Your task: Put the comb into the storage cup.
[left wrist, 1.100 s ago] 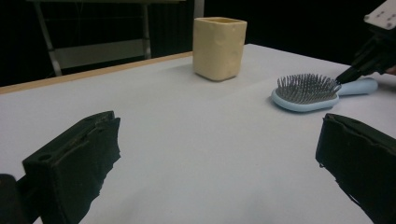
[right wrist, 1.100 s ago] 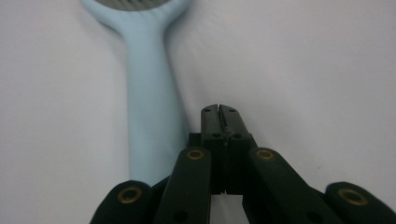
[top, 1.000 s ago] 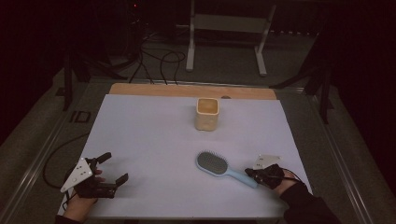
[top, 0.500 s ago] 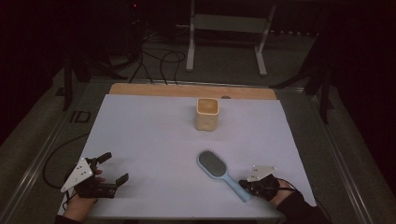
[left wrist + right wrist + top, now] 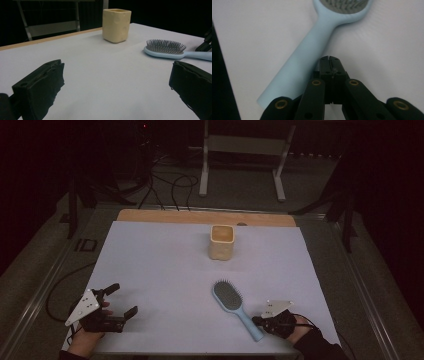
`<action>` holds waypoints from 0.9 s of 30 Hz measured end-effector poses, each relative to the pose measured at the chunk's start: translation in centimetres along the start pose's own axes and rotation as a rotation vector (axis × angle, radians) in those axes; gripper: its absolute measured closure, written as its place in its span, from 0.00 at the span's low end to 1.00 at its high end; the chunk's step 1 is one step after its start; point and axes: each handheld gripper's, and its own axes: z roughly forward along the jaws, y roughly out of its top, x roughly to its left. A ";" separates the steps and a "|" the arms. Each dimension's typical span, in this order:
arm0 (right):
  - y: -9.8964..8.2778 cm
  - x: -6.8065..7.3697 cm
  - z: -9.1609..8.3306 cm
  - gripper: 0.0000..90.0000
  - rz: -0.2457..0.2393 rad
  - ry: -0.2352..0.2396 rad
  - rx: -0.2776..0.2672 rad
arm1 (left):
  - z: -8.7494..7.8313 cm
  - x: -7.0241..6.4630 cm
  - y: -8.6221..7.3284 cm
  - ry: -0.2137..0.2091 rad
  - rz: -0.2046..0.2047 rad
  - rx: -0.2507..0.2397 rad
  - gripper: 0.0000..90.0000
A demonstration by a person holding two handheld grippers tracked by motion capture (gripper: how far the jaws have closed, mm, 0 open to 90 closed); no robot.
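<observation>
A light blue hairbrush (image 5: 228, 296) lies bristles up on the white table cover (image 5: 160, 265), its handle pointing to the near right. My right gripper (image 5: 257, 321) is shut with nothing between its jaws, and its closed tips rest against the side of the handle (image 5: 304, 62). The same closed gripper (image 5: 329, 59) sits low on the table in the right gripper view. My left gripper (image 5: 124, 299) lies at the near left, open wide and holding nothing. From the left gripper (image 5: 117, 68) the brush (image 5: 165, 48) lies ahead to the right.
A cream square cup (image 5: 222, 242) stands upright past the middle of the table; it also shows in the left gripper view (image 5: 116, 25). A wooden strip (image 5: 200, 217) runs along the far edge. Cables and a metal stand (image 5: 242, 150) sit on the floor beyond.
My right gripper has moved left and toward the near edge against the brush handle. The brush has turned, its handle swinging toward the front edge. The left gripper has stayed put.
</observation>
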 end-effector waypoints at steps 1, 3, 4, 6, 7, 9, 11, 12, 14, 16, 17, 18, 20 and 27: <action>0.0 -0.1 -0.1 1.00 0.011 -0.003 -0.005 | 0.0 0.0 0.0 0.000 0.000 -0.001 0.00; 0.1 -0.3 -0.3 1.00 0.013 -0.023 -0.005 | 0.0 0.0 0.0 0.001 0.000 0.000 0.00; 0.1 -0.3 -0.5 0.99 0.014 -0.034 -0.008 | 0.0 0.0 0.0 0.001 -0.001 0.000 0.00; 0.3 -0.4 -1.0 0.97 0.028 -0.058 -0.023 | 0.0 0.0 0.0 0.000 0.000 0.000 0.00; 0.4 -0.4 -1.3 0.94 0.036 -0.078 -0.027 | 0.0 0.0 0.0 0.000 0.000 0.001 0.00; 0.8 -0.4 -1.9 0.91 0.068 -0.105 -0.037 | 0.0 0.0 0.0 0.000 0.001 0.000 0.00; 1.2 -0.3 -2.4 0.83 0.096 -0.123 -0.044 | 0.0 0.0 0.0 -0.001 0.000 0.001 0.00; 1.4 -0.3 -2.6 0.81 0.121 -0.126 -0.050 | 0.0 0.0 0.0 -0.001 0.001 0.001 0.00; 2.0 -0.1 -3.1 0.70 0.145 -0.139 -0.061 | 0.0 0.0 0.0 -0.001 0.002 0.001 0.00; 2.6 0.2 -3.5 0.59 0.173 -0.156 -0.074 | 0.0 0.0 0.0 -0.001 0.001 0.000 0.00; 2.9 0.3 -3.7 0.52 0.177 -0.168 -0.079 | 0.0 0.0 0.0 -0.002 0.002 0.001 0.00; 3.2 0.4 -3.8 0.44 0.188 -0.172 -0.079 | 0.0 0.0 0.0 -0.003 0.005 0.003 0.00; 3.9 0.5 -3.9 0.32 0.222 -0.167 -0.066 | 0.0 -0.1 0.1 -0.002 0.008 0.002 0.00; 5.9 1.1 -3.5 0.09 0.231 -0.228 -0.036 | -0.1 -0.1 0.1 -0.001 0.009 -0.002 0.00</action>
